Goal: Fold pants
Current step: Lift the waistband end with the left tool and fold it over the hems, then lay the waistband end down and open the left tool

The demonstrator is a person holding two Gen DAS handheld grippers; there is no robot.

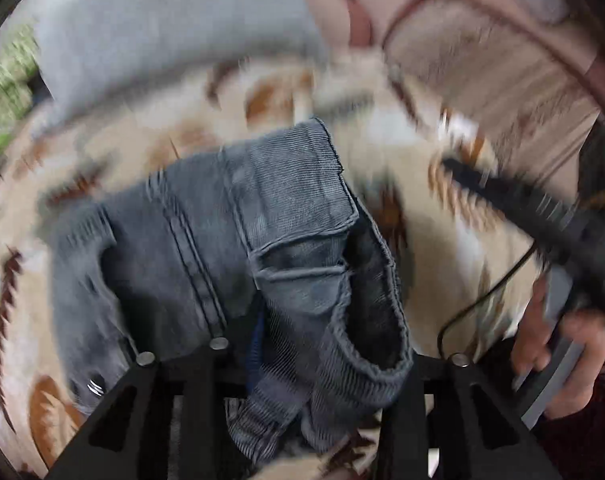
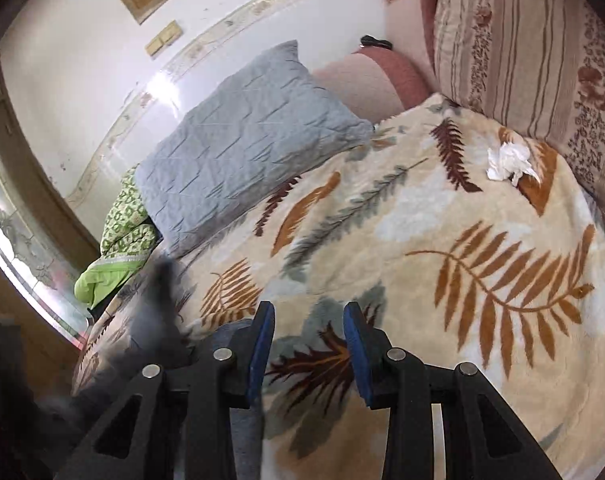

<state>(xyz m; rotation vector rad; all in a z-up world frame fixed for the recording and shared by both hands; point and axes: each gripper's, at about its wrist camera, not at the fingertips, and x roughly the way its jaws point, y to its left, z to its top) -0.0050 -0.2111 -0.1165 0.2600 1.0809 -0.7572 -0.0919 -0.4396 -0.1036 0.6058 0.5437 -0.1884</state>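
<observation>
The grey-blue pants (image 1: 230,240) lie folded on the leaf-patterned blanket (image 1: 434,248), with a hem turned toward the camera. A slack bunch of that hem lies between the fingers of my left gripper (image 1: 334,344) and hides most of its pads; they do not appear to press on it. In the right wrist view my right gripper (image 2: 308,312) stands open above the blanket (image 2: 482,260) with nothing between its blue pads (image 2: 262,344). An edge of the pants (image 2: 234,330) shows behind its left finger. In the left wrist view the right gripper (image 1: 502,196) is a dark blur, held by a hand (image 1: 558,360).
A grey quilted pillow (image 2: 238,136) leans at the head of the bed beside a green patterned cloth (image 2: 122,224). A crumpled white tissue (image 2: 508,162) lies on the blanket near a striped floral cushion (image 2: 522,52). A black cable (image 1: 482,292) hangs from the right tool.
</observation>
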